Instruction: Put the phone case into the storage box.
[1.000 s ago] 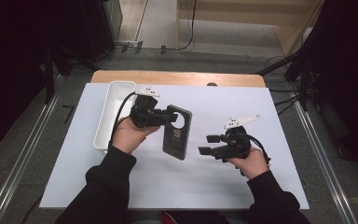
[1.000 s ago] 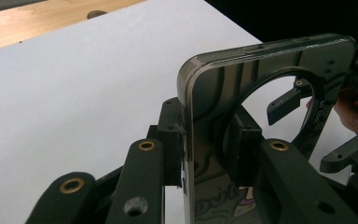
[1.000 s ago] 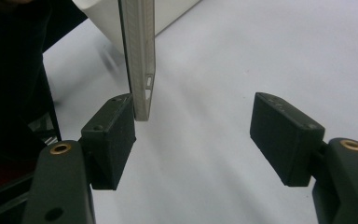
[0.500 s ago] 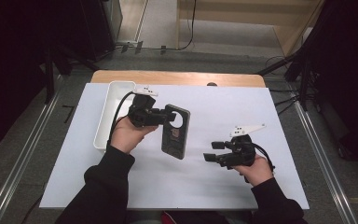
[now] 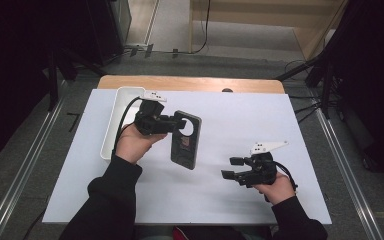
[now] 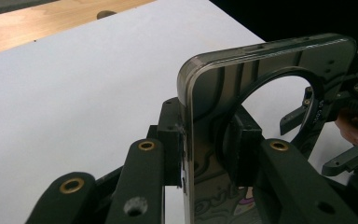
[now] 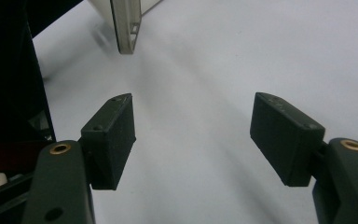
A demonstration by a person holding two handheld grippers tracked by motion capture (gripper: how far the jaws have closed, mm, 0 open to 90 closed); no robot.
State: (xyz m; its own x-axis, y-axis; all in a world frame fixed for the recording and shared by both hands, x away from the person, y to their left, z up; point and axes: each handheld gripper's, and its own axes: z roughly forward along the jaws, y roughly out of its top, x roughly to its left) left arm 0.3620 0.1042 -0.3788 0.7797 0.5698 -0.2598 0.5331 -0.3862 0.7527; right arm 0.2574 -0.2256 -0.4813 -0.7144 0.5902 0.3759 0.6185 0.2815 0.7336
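Right gripper (image 5: 230,168) lower; one phone case (image 5: 186,139).

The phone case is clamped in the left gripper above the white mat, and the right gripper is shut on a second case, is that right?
Not quite. The left gripper does clamp the phone case above the white mat, but the right gripper holds nothing: the right gripper view shows its jaws apart, with bare mat between them.
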